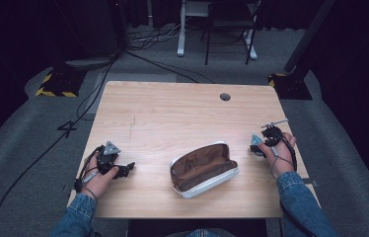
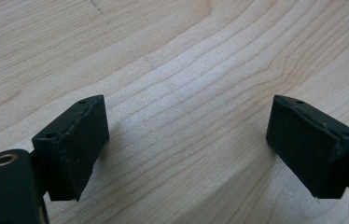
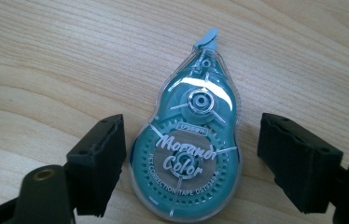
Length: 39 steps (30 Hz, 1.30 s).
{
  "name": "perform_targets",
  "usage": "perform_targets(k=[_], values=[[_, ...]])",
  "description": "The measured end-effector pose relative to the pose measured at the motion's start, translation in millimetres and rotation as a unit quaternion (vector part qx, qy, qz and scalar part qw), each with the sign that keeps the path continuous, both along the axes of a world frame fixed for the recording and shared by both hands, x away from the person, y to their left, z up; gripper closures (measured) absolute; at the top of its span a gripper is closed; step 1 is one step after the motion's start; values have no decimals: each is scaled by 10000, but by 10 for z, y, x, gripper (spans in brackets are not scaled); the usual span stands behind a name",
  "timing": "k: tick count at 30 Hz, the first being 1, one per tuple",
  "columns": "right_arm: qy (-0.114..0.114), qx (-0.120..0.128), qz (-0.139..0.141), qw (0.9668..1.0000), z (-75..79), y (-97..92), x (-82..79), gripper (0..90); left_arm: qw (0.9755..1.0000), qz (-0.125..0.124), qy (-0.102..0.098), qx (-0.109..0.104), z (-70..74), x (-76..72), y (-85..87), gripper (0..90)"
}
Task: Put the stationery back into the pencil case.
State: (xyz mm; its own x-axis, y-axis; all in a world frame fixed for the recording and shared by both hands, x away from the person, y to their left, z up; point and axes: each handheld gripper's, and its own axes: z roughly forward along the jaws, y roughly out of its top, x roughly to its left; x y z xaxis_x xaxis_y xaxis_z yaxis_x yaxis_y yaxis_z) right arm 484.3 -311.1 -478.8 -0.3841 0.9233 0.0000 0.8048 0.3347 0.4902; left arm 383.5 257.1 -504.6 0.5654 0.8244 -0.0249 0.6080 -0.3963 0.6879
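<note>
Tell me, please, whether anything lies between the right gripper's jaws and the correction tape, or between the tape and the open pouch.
Nothing visible does. The right gripper is open with the tape lying flat between its jaws, gaps on both sides. Between tape and pouch there is bare table.

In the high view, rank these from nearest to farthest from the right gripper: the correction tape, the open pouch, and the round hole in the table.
1. Correction tape, right at the right gripper, on its left.
2. Open pouch, mid-table, toward the left.
3. Round hole, near the table's far edge.
</note>
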Motion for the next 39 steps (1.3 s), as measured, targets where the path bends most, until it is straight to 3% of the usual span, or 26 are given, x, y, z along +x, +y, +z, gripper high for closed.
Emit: perform_targets(k=[4, 12, 18, 28, 39], values=[[35, -10, 7, 10000, 30, -8, -3, 389, 10000, -1, 0, 1, 0, 0, 0, 133], [155, -48, -78, 9998, 53, 6, -5, 397, 10000, -2, 0, 1, 0, 0, 0, 133], [278, -106, 13, 9996, 68, 14, 1, 400, 10000, -5, 2, -1, 0, 1, 1, 132], [294, 47, 49, 9995, 101, -14, -45, 401, 10000, -24, 2, -2, -1, 3, 0, 126], [119, 116, 195, 9997, 357, 12, -143, 401, 10000, -22, 7, 2, -1, 2, -2, 125]])
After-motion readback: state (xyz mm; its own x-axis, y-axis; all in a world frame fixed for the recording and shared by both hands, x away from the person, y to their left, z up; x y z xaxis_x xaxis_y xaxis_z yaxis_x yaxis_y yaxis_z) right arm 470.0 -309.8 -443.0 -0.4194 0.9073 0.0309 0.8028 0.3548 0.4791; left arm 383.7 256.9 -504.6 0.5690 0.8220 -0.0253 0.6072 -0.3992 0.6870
